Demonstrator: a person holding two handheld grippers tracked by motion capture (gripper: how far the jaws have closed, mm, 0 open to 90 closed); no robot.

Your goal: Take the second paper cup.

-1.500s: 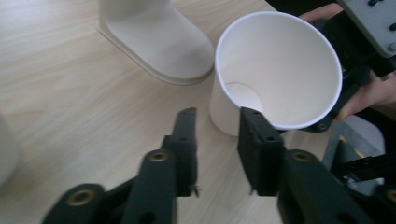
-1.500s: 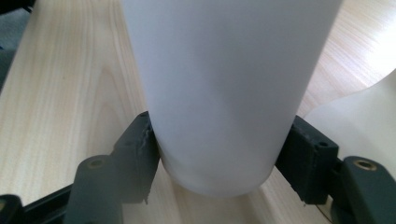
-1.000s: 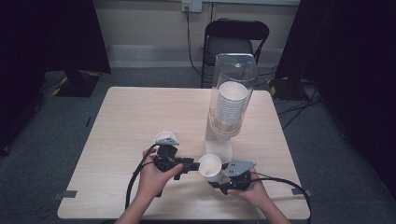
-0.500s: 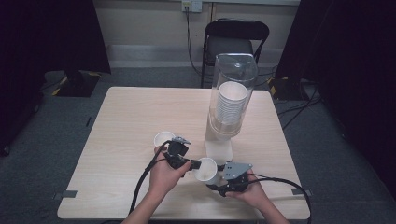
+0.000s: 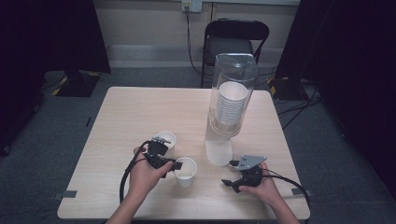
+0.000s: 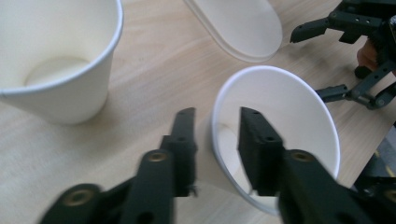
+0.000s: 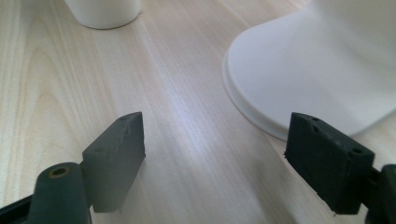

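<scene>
Near the tabletop's front edge: paper cup point(image 6: 275, 135), light, crushable; my left gripper point(image 6: 217, 140) straddles its rim, jaws reopening. Grip gently there. Right gripper point(image 7: 210, 154) released, empty.

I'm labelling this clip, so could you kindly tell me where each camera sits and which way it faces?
High view: above the person's side, looking forward and down at the table; both forearms, left gripper, right gripper.
Left gripper view: rides that gripper, looking along its jaws, which straddle the near cup's rim.
Right gripper view: low over the tabletop, open jaws bracketing bare wood beside the dispenser base.
Shared: the near cup and dispenser base appear in all three.
</scene>
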